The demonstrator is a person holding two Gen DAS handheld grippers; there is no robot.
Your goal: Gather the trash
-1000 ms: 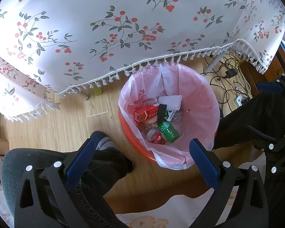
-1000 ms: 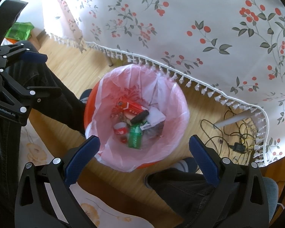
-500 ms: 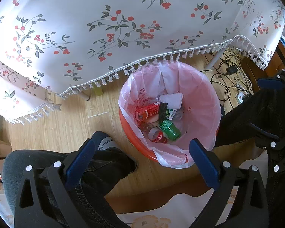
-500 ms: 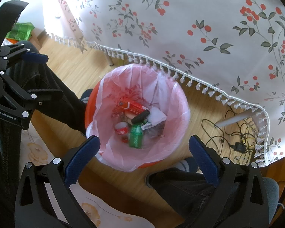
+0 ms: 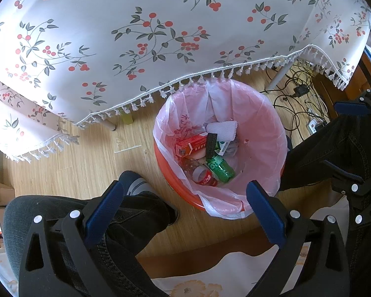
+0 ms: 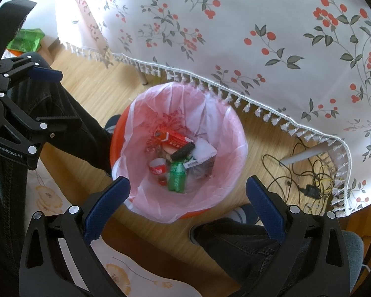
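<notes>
An orange trash bin with a pink liner (image 5: 264, 113) (image 6: 232, 123) stands on the wood floor under the table edge. Inside lie a green bottle (image 5: 220, 167) (image 6: 176, 175), a red box (image 5: 191, 144) (image 6: 172, 137), a red can (image 5: 205, 177) (image 6: 157, 168), a black bar (image 5: 211, 142) (image 6: 183, 150) and white paper (image 5: 223, 129) (image 6: 205, 149). My left gripper (image 5: 184, 194) is open and empty above the bin's near rim. My right gripper (image 6: 186, 190) is open and empty above the bin too. Each gripper shows in the other's view, the right one (image 5: 353, 148) and the left one (image 6: 34, 99).
A floral tablecloth with a tassel fringe (image 5: 148, 37) (image 6: 259, 37) hangs over the bin's far side. The person's dark-trousered legs (image 5: 86, 212) (image 6: 247, 237) flank the bin. Black cables (image 5: 299, 91) (image 6: 304, 173) lie on the floor by a table leg. A green bag (image 6: 27, 40) lies far left.
Both grippers have drifted slightly, so the bin sits a little lower in each view. The jaws stay open and the trash in the bin has not moved.
</notes>
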